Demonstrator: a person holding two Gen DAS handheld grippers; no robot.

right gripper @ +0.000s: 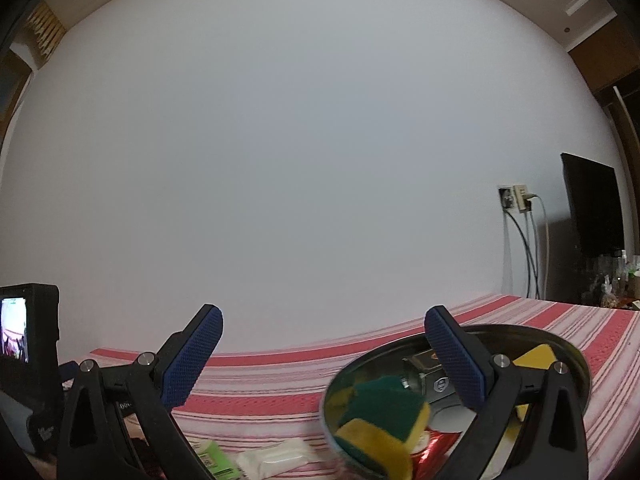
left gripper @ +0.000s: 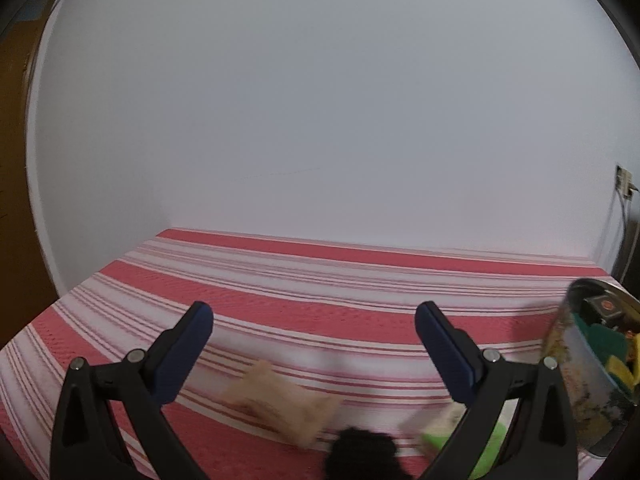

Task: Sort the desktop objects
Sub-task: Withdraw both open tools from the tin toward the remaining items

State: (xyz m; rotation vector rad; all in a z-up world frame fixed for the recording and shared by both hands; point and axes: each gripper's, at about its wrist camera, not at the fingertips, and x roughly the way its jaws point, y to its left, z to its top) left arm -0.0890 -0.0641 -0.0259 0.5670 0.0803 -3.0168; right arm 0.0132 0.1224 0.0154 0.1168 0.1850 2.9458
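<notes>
Here the left hand-held gripper (left gripper: 314, 316) and right hand-held gripper (right gripper: 323, 320) both gape wide, holding nothing. Beyond the right one, a round metal tin (right gripper: 576, 354) on the red-striped cloth (right gripper: 260, 392) holds a green-yellow sponge (right gripper: 384, 412). Near the left lie a blurred tan packet (left gripper: 280, 404) and green packet (left gripper: 486, 446).

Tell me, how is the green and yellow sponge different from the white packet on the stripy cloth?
The sponge is thick and blocky, dark green on yellow; the white packet is flat, pale and wrapped. The sponge sits inside the round metal tin, while the packet lies on the striped cloth outside it. Neither is held by a gripper.
</notes>
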